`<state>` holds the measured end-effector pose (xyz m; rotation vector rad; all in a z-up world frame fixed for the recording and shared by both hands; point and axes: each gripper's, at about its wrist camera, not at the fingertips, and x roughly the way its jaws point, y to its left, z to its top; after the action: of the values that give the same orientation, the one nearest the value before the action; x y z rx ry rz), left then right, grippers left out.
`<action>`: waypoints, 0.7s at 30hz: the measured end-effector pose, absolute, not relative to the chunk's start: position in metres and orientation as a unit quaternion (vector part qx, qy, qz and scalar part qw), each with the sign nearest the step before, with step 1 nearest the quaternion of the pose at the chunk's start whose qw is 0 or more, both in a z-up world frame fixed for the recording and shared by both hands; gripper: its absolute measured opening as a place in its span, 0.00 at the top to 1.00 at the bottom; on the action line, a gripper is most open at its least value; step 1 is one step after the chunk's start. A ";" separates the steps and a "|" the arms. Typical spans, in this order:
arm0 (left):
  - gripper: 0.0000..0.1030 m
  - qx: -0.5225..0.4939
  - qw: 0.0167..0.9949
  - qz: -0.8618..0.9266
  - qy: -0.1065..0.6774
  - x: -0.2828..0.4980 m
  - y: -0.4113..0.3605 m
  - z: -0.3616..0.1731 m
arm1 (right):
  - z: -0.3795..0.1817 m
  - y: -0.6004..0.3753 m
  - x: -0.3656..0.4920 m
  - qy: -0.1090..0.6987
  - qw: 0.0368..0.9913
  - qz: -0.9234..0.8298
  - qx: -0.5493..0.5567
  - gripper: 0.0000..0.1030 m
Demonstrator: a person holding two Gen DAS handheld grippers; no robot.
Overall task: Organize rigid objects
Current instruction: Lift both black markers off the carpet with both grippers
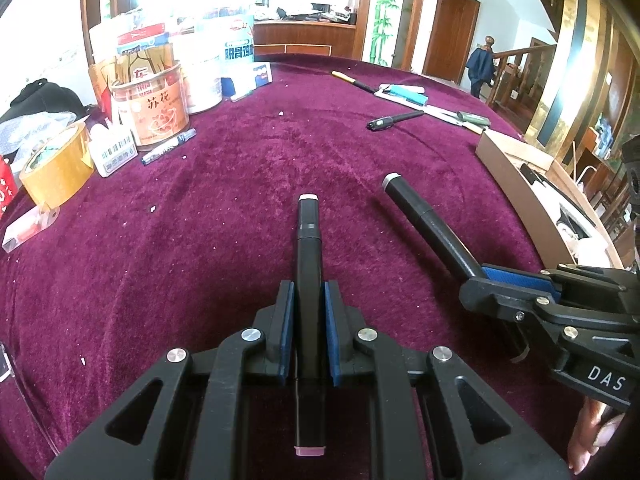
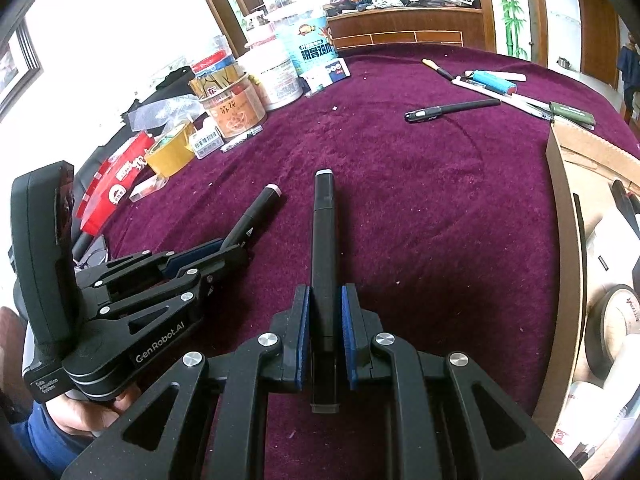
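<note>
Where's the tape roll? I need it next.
In the left wrist view, the tape roll sits far left on the cloth, beside the orange tin.

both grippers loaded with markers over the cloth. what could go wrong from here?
1. The left gripper holds its marker lengthwise along the fingers, so the marker could slide out forward if tipped.
2. The right gripper holds its marker the same way; the long free end could strike the cardboard box wall on the way in.
3. The two grippers sit close together, so the markers could knock together.
</note>
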<state>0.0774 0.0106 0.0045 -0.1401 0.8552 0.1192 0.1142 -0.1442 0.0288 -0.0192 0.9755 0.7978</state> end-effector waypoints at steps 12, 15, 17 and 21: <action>0.88 -0.067 0.906 0.057 0.415 0.078 0.009 0.004 | 0.029 -0.145 0.114 0.455 0.809 0.372 -0.009 0.87; 0.88 -0.067 0.907 0.056 0.412 0.077 0.009 0.005 | 0.029 -0.145 0.114 0.453 0.810 0.372 -0.007 0.87; 0.88 -0.067 0.908 0.056 0.410 0.076 0.008 0.006 | 0.031 -0.147 0.114 0.450 0.812 0.371 -0.005 0.87; 0.88 -0.054 0.915 0.068 0.394 0.072 0.005 0.011 | 0.036 -0.150 0.114 0.440 0.818 0.370 0.000 0.87</action>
<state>0.0721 0.0050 0.0114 -0.1112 0.8118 0.1403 0.1138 -0.1498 0.0359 -0.0005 0.9385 0.7888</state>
